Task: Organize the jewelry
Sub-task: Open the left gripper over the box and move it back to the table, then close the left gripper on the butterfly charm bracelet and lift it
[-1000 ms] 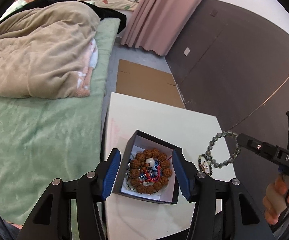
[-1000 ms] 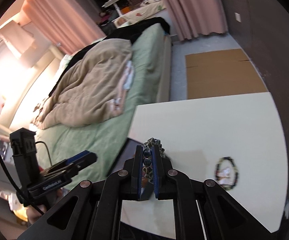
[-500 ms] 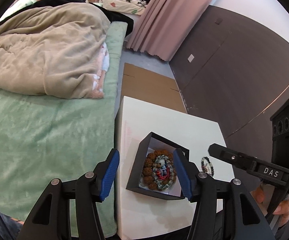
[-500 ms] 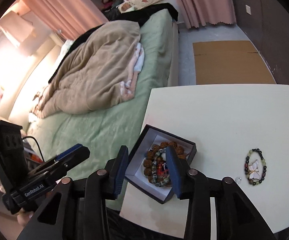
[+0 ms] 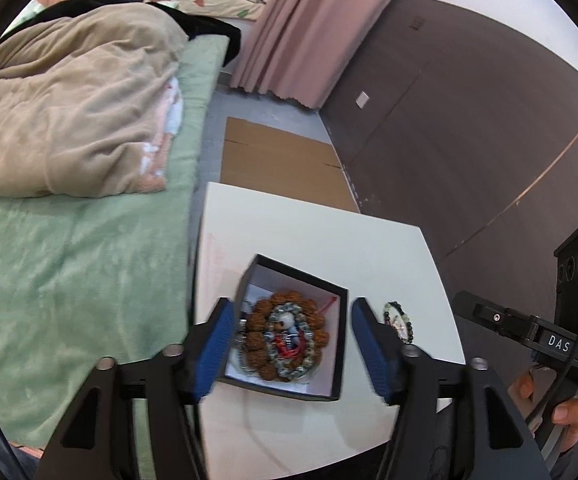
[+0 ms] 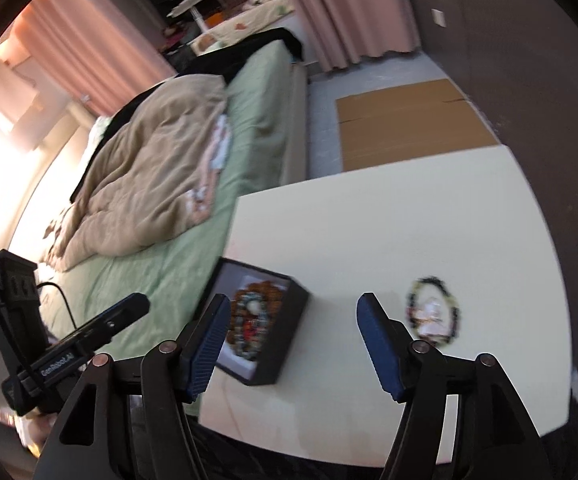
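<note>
While both jaws widen w/ nothing gripped, left gripper (image 5: 292, 346) over black box (image 5: 339, 344) of beads lower center, right gripper (image 6: 293, 343) above tabletop (image 6: 389, 232), dark bracelet (image 6: 433, 312) lower right.

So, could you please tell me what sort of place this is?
Most likely a bedroom: a bed with a rumpled beige quilt, pink curtains, and a small white table beside the bed holding a jewelry box.

Home bedroom, bed (image 5: 69, 260) w/ rumpled beige duvet (image 5: 69, 112), pink curtains (image 5: 301, 28)
</note>
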Motion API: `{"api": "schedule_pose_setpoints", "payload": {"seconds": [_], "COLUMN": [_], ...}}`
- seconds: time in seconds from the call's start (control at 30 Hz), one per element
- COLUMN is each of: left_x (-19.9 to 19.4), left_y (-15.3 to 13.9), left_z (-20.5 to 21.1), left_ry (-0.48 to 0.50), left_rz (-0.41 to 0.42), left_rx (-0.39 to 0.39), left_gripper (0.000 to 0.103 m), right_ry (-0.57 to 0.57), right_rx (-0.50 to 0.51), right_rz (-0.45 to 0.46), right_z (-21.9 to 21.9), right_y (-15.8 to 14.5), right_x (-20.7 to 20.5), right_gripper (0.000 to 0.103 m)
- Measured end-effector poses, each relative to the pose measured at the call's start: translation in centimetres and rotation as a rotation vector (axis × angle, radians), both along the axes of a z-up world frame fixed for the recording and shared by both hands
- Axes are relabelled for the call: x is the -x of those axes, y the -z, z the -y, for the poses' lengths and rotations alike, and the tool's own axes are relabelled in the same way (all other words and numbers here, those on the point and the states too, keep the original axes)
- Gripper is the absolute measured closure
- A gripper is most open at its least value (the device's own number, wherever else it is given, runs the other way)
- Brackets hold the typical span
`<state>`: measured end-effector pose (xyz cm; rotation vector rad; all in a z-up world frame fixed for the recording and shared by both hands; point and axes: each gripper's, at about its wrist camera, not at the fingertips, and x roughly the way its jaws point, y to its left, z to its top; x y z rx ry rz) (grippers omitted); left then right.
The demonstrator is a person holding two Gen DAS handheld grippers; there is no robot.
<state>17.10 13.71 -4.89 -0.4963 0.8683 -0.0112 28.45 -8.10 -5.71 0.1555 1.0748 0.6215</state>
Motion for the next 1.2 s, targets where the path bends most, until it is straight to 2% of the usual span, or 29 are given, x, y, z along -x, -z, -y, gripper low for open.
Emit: {"api": "schedule_pose_setpoints", "payload": {"seconds": [0.1,0.17,0.23,0.57,0.73,1.0,1.2], "left_x": [-0.7,-1.3,-1.9,-4.8,-6.1,-8.0,-9.7], "left_y": [-0.2,-0.1,0.0,1.0,1.8,3.1,5.2], "left_z": [1.5,2.6,3.8,10.5,12.9,17.5,20.4], "left_ry": [0.024,0.046,0.074,0.211,0.247,0.335,0.411], "left_rz": [0.012,0.005,0.000,-0.039,-0.068,-0.094,-0.137], "left_rx": [-0.008,-0.014,-0.018,-0.049,-0.071,-0.180,-0.256], "left_gripper": [0.032,0.031,0.031,0.031,0.031,0.032,0.045], "right_ry": [0.045,0.072,0.106,0.191,0.214,0.257,0.299], "right_rx": [-0.010,-0.016,-0.016,-0.045,-0.062,-0.077,-0.095], "right_rz": [-0.018,-0.023,-0.023,-0.082,-0.127,-0.138,-0.162], "right_z": [2.4,3.7,5.4,11.0,13.7,17.0,19.5], "right_y": [0.4,0.6,0.9,3.0,4.2,5.4,6.4], "right_x": [-0.4,-0.6,-0.7,-1.2,-1.7,-2.1,-2.4], "right_gripper": [0.034,0.023,0.020,0.019,0.019,0.019,0.019]}}
